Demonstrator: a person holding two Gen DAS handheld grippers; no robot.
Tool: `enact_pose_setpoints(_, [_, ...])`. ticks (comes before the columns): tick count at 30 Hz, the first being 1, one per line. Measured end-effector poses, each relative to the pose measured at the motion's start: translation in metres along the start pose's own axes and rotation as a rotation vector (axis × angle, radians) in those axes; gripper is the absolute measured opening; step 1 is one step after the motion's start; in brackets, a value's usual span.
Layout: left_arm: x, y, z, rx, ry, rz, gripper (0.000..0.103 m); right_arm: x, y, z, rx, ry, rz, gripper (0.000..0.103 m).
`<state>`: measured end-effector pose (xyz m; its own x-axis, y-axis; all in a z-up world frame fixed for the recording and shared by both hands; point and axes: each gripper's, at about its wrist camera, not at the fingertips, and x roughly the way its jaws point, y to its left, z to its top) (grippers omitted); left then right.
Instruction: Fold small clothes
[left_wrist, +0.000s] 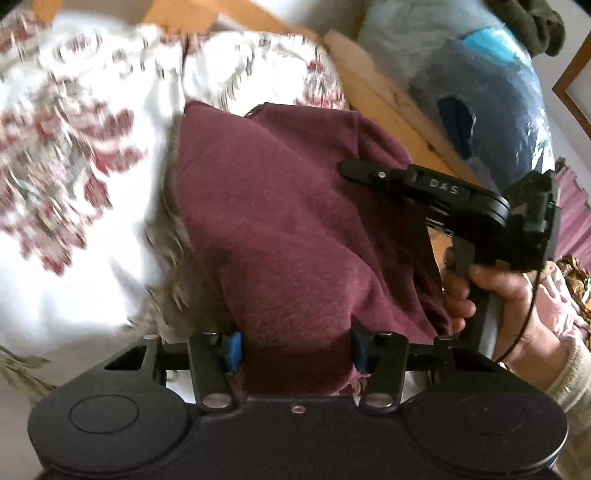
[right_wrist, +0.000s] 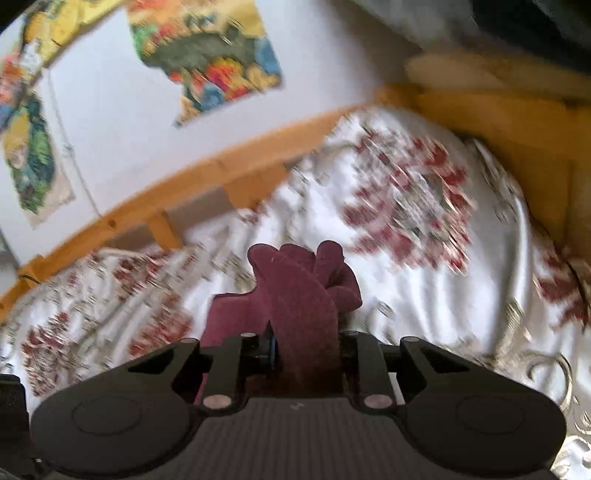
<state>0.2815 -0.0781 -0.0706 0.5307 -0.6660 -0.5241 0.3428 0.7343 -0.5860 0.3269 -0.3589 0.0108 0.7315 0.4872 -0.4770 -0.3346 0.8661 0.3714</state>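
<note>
A maroon garment (left_wrist: 280, 221) hangs stretched between both grippers above a bed. My left gripper (left_wrist: 295, 350) is shut on its near edge, and the cloth fills the gap between the blue-padded fingers. My right gripper (left_wrist: 354, 170), seen from the side in the left wrist view, pinches the garment's far right edge. In the right wrist view the right gripper (right_wrist: 306, 343) is shut on a bunched fold of the maroon garment (right_wrist: 303, 291), which sticks up between the fingers.
A white bedsheet with a red floral print (left_wrist: 74, 147) (right_wrist: 406, 229) lies below. A wooden bed frame (right_wrist: 192, 177) runs along a white wall with colourful posters (right_wrist: 210, 55). A plastic-wrapped blue bundle (left_wrist: 480, 92) lies beyond the bed's edge.
</note>
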Motion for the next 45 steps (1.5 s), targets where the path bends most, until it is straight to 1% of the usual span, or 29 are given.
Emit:
enact_pose_setpoints(3, [-0.028, -0.004, 0.009, 0.046, -0.065, 0.024, 0.055, -0.005, 0.021, 0.015, -0.002, -0.058, 0.057, 0.025])
enact_pose_setpoints(6, [-0.057, -0.001, 0.019, 0.100, -0.129, 0.074, 0.055, 0.008, 0.044, 0.033, 0.002, -0.093, 0.109, 0.025])
enact_pose_setpoints(8, [-0.068, 0.005, 0.028, 0.122, -0.147, 0.107, 0.055, 0.022, 0.059, 0.042, 0.001, -0.096, 0.130, 0.025])
enact_pose_setpoints(11, [-0.077, 0.018, 0.040, 0.124, -0.162, 0.149, 0.056, 0.049, 0.079, 0.052, 0.003, -0.079, 0.142, 0.025])
enact_pose_setpoints(16, [-0.077, 0.049, 0.050, 0.079, -0.167, 0.197, 0.056, 0.095, 0.105, 0.059, -0.015, -0.020, 0.109, 0.025])
enact_pose_setpoints(20, [-0.061, 0.072, 0.044, 0.024, -0.121, 0.225, 0.057, 0.123, 0.109, 0.048, -0.053, 0.050, 0.064, 0.026])
enact_pose_setpoints(22, [-0.052, 0.079, 0.042, -0.002, -0.102, 0.237, 0.059, 0.132, 0.106, 0.040, -0.073, 0.069, 0.024, 0.027])
enact_pose_setpoints(24, [-0.049, 0.084, 0.042, -0.011, -0.096, 0.235, 0.064, 0.136, 0.100, 0.034, -0.059, 0.070, 0.013, 0.033])
enact_pose_setpoints(25, [-0.050, 0.085, 0.042, -0.018, -0.095, 0.230, 0.065, 0.138, 0.098, 0.034, -0.054, 0.069, 0.009, 0.035])
enact_pose_setpoints(27, [-0.050, 0.088, 0.043, -0.033, -0.089, 0.219, 0.069, 0.138, 0.095, 0.033, -0.054, 0.066, 0.002, 0.043])
enact_pose_setpoints(28, [-0.050, 0.089, 0.042, -0.039, -0.085, 0.216, 0.070, 0.138, 0.094, 0.032, -0.057, 0.064, -0.004, 0.045])
enact_pose_setpoints(29, [-0.049, 0.089, 0.043, -0.047, -0.082, 0.216, 0.072, 0.137, 0.095, 0.032, -0.060, 0.060, -0.010, 0.051])
enact_pose_setpoints(30, [-0.049, 0.090, 0.043, -0.055, -0.078, 0.215, 0.074, 0.136, 0.094, 0.032, -0.062, 0.054, -0.017, 0.054])
enact_pose_setpoints(31, [-0.049, 0.091, 0.044, -0.063, -0.074, 0.213, 0.075, 0.132, 0.091, 0.032, -0.064, 0.047, -0.021, 0.055])
enact_pose_setpoints(34, [-0.051, 0.089, 0.043, -0.077, -0.070, 0.214, 0.082, 0.126, 0.089, 0.033, -0.065, 0.034, -0.034, 0.068])
enact_pose_setpoints(35, [-0.052, 0.088, 0.044, -0.081, -0.072, 0.219, 0.087, 0.123, 0.088, 0.033, -0.065, 0.029, -0.041, 0.075])
enact_pose_setpoints(36, [-0.053, 0.087, 0.045, -0.084, -0.076, 0.230, 0.092, 0.119, 0.087, 0.033, -0.065, 0.020, -0.047, 0.082])
enact_pose_setpoints(37, [-0.055, 0.086, 0.046, -0.086, -0.081, 0.241, 0.094, 0.115, 0.086, 0.033, -0.065, 0.012, -0.048, 0.086])
enact_pose_setpoints(39, [-0.059, 0.080, 0.048, -0.082, -0.103, 0.264, 0.099, 0.104, 0.085, 0.033, -0.071, -0.008, -0.055, 0.096])
enact_pose_setpoints(42, [-0.067, 0.067, 0.051, -0.044, -0.159, 0.336, 0.102, 0.084, 0.085, 0.034, -0.100, -0.061, -0.078, 0.103])
enact_pose_setpoints(45, [-0.076, 0.048, 0.054, 0.020, -0.215, 0.417, 0.102, 0.057, 0.090, 0.033, -0.134, -0.135, -0.102, 0.103])
